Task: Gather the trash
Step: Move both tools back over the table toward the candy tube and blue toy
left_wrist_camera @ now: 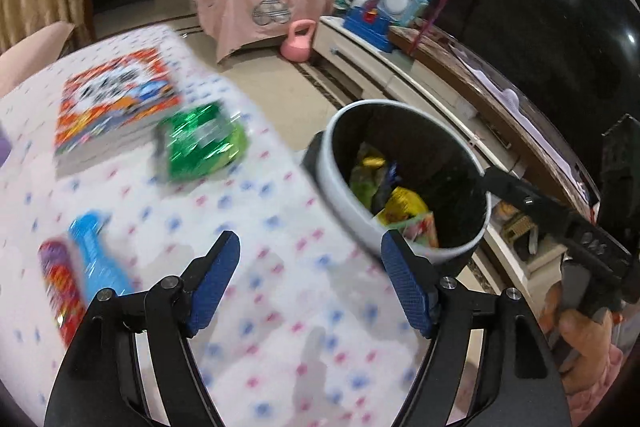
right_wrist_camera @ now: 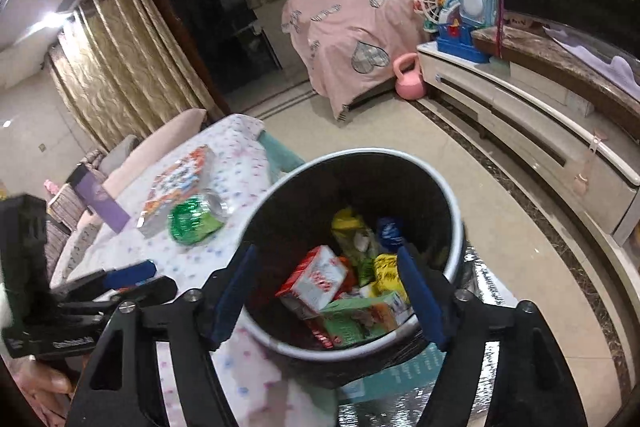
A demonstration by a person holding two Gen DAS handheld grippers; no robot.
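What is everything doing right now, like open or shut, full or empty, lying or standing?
left gripper: open, nothing in it, over the table.
right gripper: open, nothing in it, over the bin.
trash bin: upright, no lid, partly filled with wrappers.
green packet: lying on the table, not collected.
picture book: lying flat, closed.
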